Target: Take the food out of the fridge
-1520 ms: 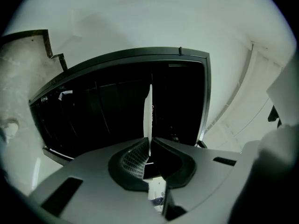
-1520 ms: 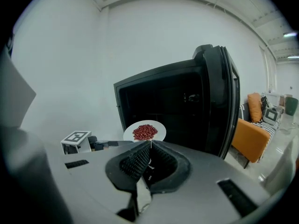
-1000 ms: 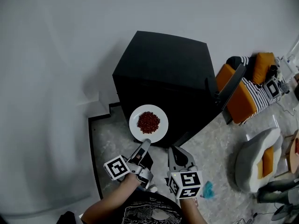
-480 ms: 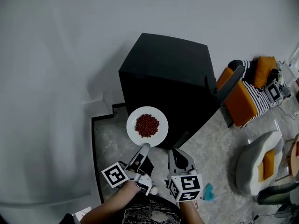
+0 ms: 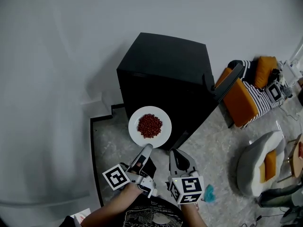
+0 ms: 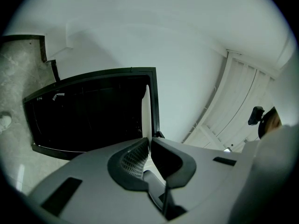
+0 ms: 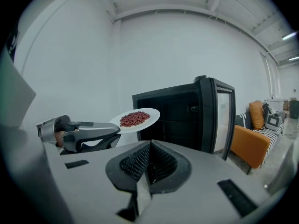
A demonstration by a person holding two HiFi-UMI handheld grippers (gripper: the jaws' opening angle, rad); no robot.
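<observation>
A white plate (image 5: 149, 126) heaped with small red food (image 5: 150, 125) hangs level in front of the black fridge (image 5: 163, 72), whose door (image 5: 227, 82) stands open to the right. My left gripper (image 5: 147, 148) is shut on the plate's near rim. In the left gripper view the plate (image 6: 145, 110) shows edge-on as a thin white strip between the jaws, with the dark fridge interior (image 6: 88, 113) behind. My right gripper (image 5: 176, 152) is shut and empty beside the left one. The right gripper view shows the plate (image 7: 135, 120), the left gripper (image 7: 79, 132) and the fridge (image 7: 184, 118).
An orange seat with a striped cushion (image 5: 242, 98) stands right of the fridge door. A grey lounge chair (image 5: 258, 162) is at the lower right. A small teal thing (image 5: 209, 192) lies on the marble floor near my right hand. White wall runs behind and left.
My left hand has drawn back a little toward me with the plate still held. The right gripper has barely moved.
</observation>
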